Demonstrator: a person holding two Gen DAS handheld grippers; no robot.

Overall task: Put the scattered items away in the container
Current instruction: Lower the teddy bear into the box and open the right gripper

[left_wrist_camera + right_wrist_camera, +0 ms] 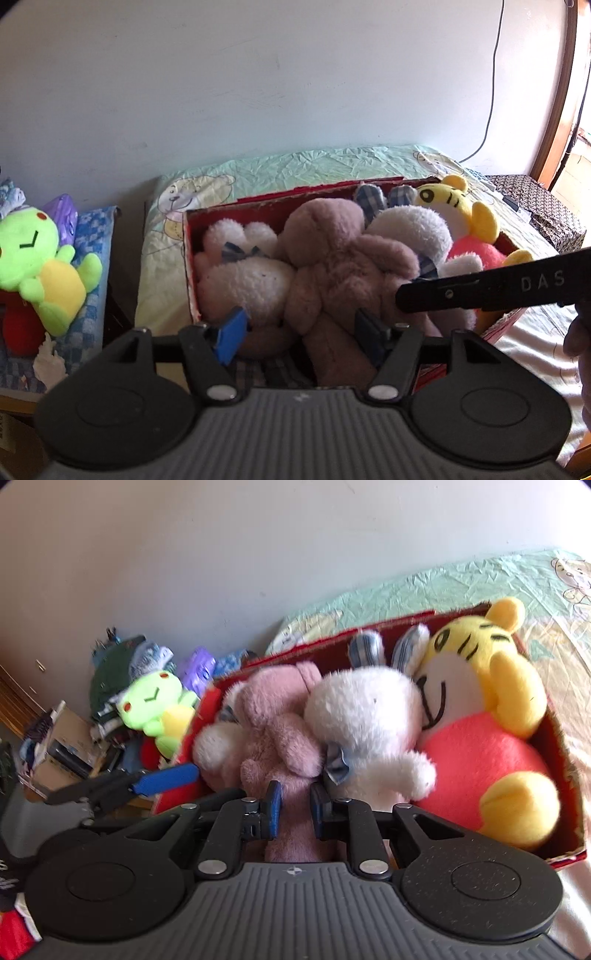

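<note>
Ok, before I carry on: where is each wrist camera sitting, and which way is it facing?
Left wrist: on the left gripper, angled down over the red box's near side at the pink plush toy; own fingers, one right gripper finger and a hand show.
Right wrist: on the right gripper, closer in, angled down, pads shut on the pink plush toy's leg; one left gripper finger shows at left.
Shared: red box, pink plush toy, yellow tiger plush, green frog plush.
</note>
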